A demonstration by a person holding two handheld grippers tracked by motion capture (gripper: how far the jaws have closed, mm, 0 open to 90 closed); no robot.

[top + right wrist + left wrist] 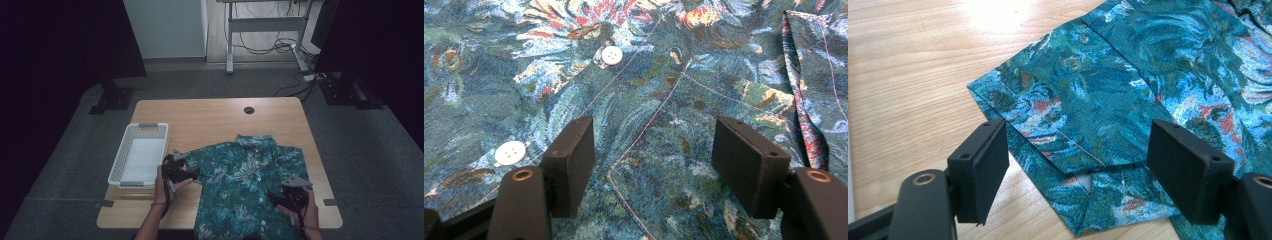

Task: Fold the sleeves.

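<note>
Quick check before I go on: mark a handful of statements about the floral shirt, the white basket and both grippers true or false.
1. The teal floral short-sleeved shirt lies spread on the wooden table, buttoned front up. True.
2. The white perforated plastic basket holds folded clothes. False: nothing lies in it.
3. The left gripper is open over the shirt's sleeve hem. True.
4. The right gripper is clamped on a white button. False: its jaws stand apart over the shirt front, and the button lies beyond them.
5. The basket sits to the right of the shirt in the high view. False: it sits to the left.
</note>
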